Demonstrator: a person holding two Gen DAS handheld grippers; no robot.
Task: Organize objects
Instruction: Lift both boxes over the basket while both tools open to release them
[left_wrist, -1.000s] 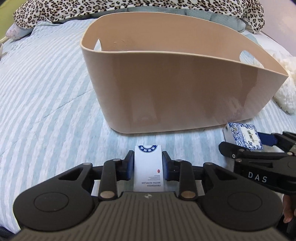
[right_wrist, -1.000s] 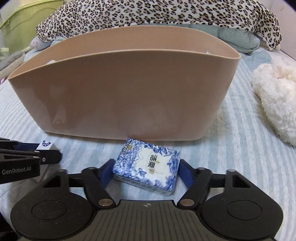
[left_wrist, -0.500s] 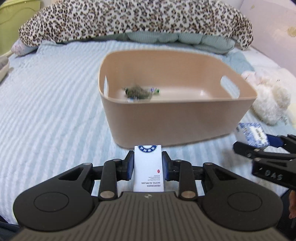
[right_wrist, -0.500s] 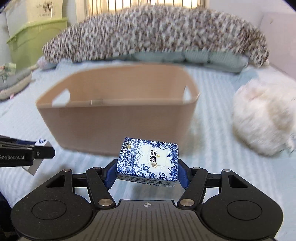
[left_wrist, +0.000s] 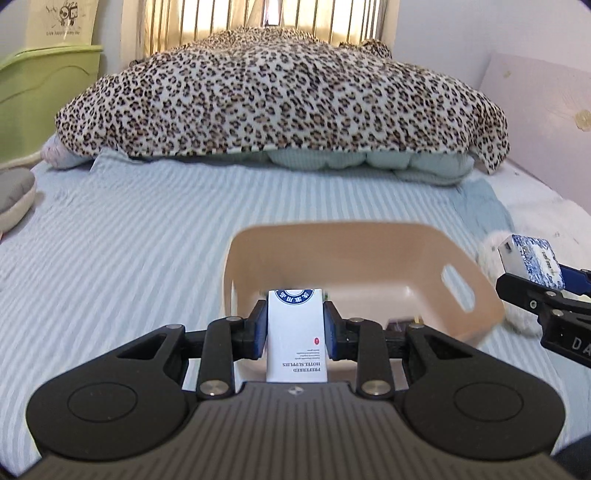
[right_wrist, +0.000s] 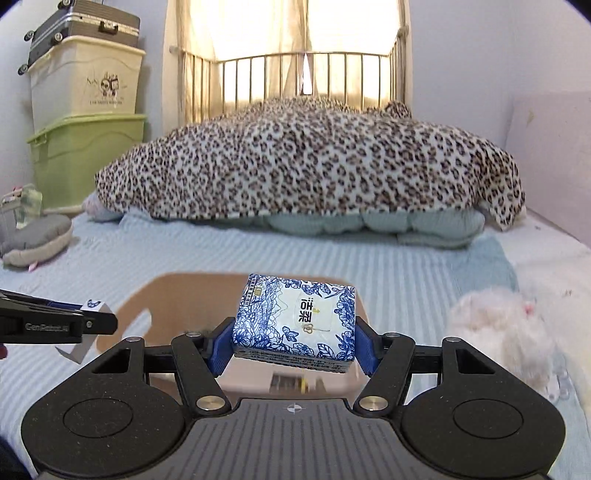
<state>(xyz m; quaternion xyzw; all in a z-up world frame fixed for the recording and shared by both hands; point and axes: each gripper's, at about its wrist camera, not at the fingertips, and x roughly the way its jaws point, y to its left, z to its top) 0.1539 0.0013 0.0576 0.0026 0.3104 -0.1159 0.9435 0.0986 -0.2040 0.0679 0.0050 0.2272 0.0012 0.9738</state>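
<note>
My left gripper (left_wrist: 295, 332) is shut on a white hotel-supplies box (left_wrist: 297, 336) with a blue emblem, held above the near rim of the beige tub (left_wrist: 354, 247). My right gripper (right_wrist: 293, 341) is shut on a blue-and-white floral tissue pack (right_wrist: 295, 321), held over the beige tub (right_wrist: 184, 291). The tissue pack also shows at the right of the left wrist view (left_wrist: 532, 260), and the white box at the left of the right wrist view (right_wrist: 88, 314). Small items lie on the tub floor, mostly hidden by the grippers.
The tub stands on a blue striped bed sheet (left_wrist: 129, 251). A leopard-print blanket (left_wrist: 280, 99) lies over pillows at the back. A white fluffy toy (right_wrist: 509, 328) lies right of the tub. Green and beige storage bins (right_wrist: 85, 147) stand at the left.
Both grippers have risen with their items from sheet level in front of the tub to above it, so I see down into it.
</note>
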